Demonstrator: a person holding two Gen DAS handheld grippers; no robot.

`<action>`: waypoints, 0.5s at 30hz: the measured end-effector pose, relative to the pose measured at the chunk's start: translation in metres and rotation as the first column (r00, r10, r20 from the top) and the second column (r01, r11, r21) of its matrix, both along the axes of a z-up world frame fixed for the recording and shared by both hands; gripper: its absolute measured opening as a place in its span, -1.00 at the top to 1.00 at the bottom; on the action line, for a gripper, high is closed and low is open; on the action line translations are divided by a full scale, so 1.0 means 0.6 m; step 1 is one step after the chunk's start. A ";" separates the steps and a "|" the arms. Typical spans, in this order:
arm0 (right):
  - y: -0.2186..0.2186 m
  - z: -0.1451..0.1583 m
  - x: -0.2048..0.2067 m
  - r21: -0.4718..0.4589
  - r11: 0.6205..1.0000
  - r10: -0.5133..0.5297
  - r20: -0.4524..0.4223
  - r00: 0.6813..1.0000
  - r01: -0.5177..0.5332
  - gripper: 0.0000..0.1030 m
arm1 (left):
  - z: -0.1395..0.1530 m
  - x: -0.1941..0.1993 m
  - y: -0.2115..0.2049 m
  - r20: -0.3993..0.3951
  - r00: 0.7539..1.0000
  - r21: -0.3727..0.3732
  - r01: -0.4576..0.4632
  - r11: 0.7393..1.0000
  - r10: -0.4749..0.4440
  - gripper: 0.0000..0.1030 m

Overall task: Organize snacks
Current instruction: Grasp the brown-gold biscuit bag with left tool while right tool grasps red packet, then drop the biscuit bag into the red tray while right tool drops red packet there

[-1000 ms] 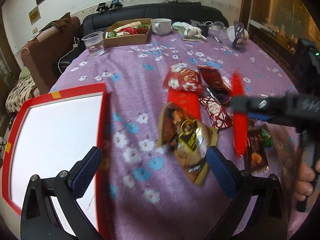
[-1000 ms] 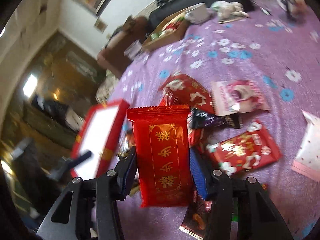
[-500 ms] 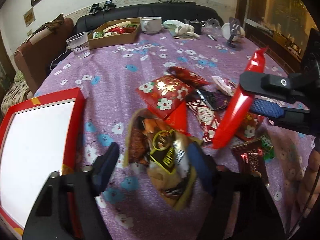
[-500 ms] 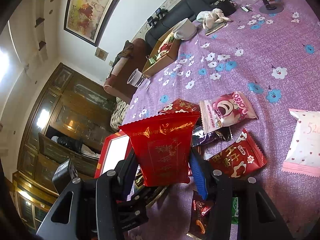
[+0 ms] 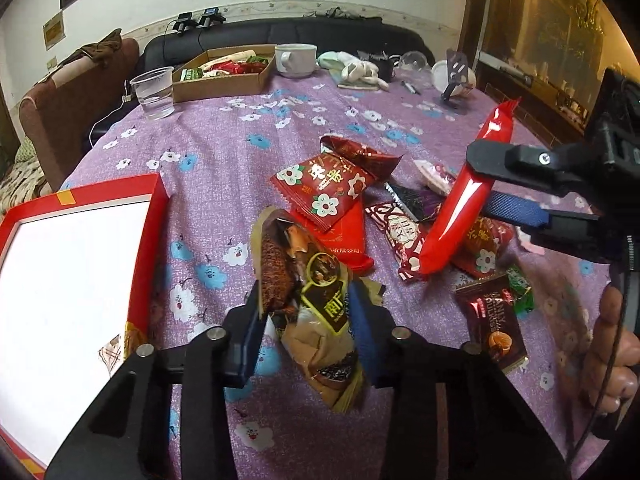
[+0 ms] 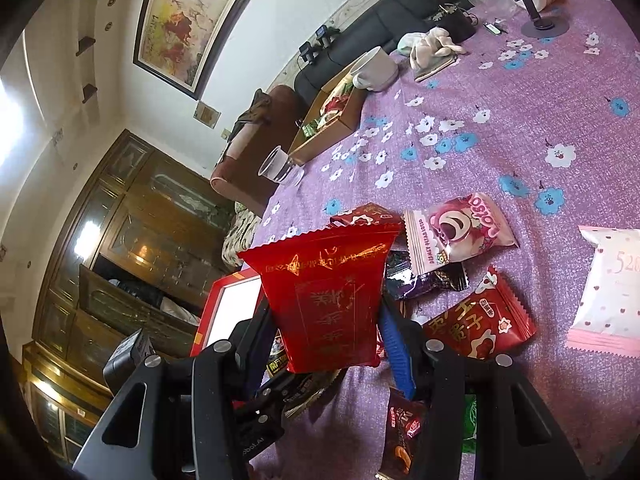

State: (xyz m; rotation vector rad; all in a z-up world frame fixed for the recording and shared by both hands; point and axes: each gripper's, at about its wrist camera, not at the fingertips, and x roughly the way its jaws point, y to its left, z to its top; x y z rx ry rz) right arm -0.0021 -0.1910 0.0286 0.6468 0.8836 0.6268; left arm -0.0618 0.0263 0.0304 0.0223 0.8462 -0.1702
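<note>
A brown and gold snack packet [image 5: 312, 304] stands crumpled between the blue pads of my left gripper [image 5: 308, 316]; the jaws are closing and both pads press on its sides. My right gripper [image 6: 324, 320] is shut on a shiny red snack packet [image 6: 324, 296] held off the table. In the left wrist view that red packet [image 5: 464, 208] shows edge-on at the right, tilted. More loose snacks lie on the purple flowered cloth [image 5: 224, 160], among them a red flowered packet [image 5: 324, 188] and a pink bear packet [image 6: 456, 232]. A red box with a white inside [image 5: 156, 216] sits at the left.
At the table's far side are a cardboard box of snacks [image 5: 224, 80], a clear plastic cup [image 5: 154, 92] and a white mug [image 5: 296, 60]. A dark chocolate packet [image 5: 492, 328] lies at the right, near a person's hand [image 5: 616, 352]. A white and pink packet [image 6: 608, 292] lies far right.
My left jaws have closed from wide open onto the brown packet, which now stands up between the pads. The right gripper has kept its grip, and the red packet has tipped back.
</note>
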 end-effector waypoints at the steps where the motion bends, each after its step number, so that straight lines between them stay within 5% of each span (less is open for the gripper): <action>1: 0.000 0.000 0.000 0.002 1.000 0.001 0.001 1.000 -0.001 0.01 | 0.002 -0.003 0.002 0.005 1.000 -0.002 0.000 1.000 0.000 0.36; 15: 0.008 0.002 0.000 -0.013 1.000 0.006 0.021 1.000 -0.005 0.01 | 0.013 -0.039 0.031 0.029 1.000 -0.049 0.008 0.999 -0.006 0.50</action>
